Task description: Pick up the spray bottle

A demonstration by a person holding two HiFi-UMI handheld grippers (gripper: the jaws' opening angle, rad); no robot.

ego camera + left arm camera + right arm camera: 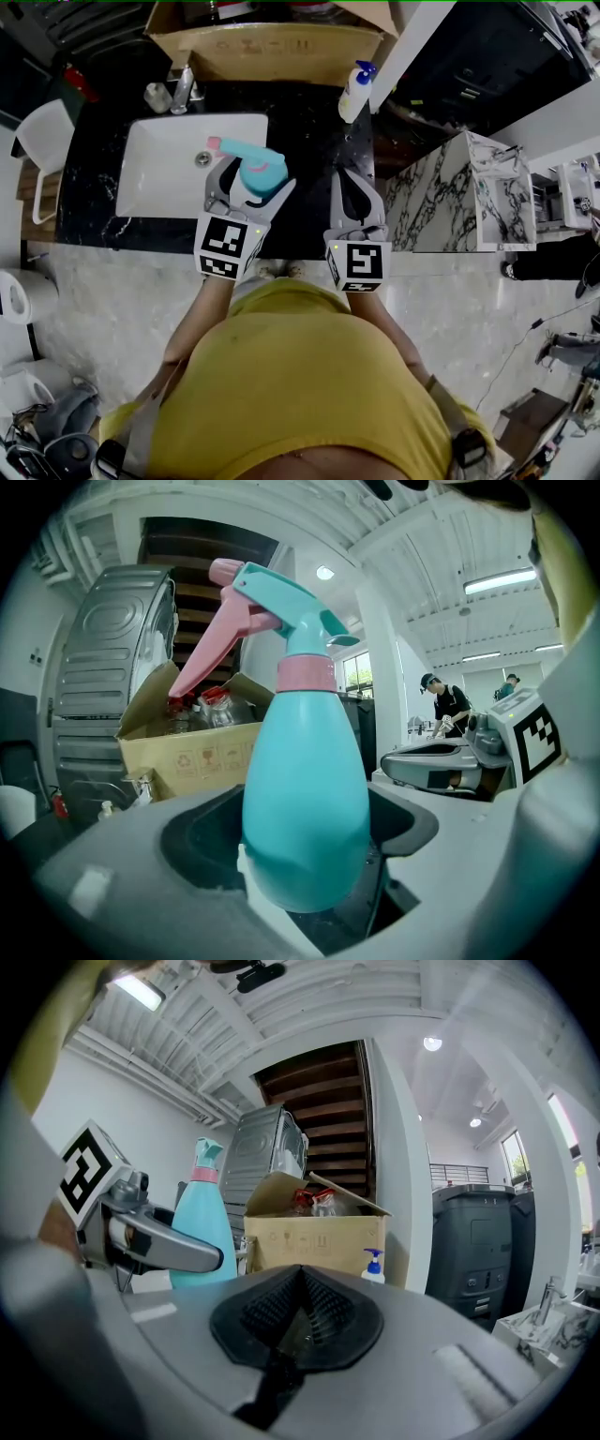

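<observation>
A teal spray bottle [260,173] with a pink trigger and collar stands upright between the jaws of my left gripper [251,192], which is shut on its body, lifted over the front right corner of the white sink [159,183]. In the left gripper view the spray bottle [305,799] fills the middle, clamped low on its body. My right gripper [357,192] hovers beside it over the black counter, shut with nothing in it. In the right gripper view the spray bottle [199,1227] shows at left behind the left gripper [141,1237].
An open cardboard box [267,42] with bottles sits behind the sink. A white pump bottle [353,92] stands at the counter's back right. A faucet [183,89] is at the sink's rear. A marble-patterned unit [459,197] stands to the right.
</observation>
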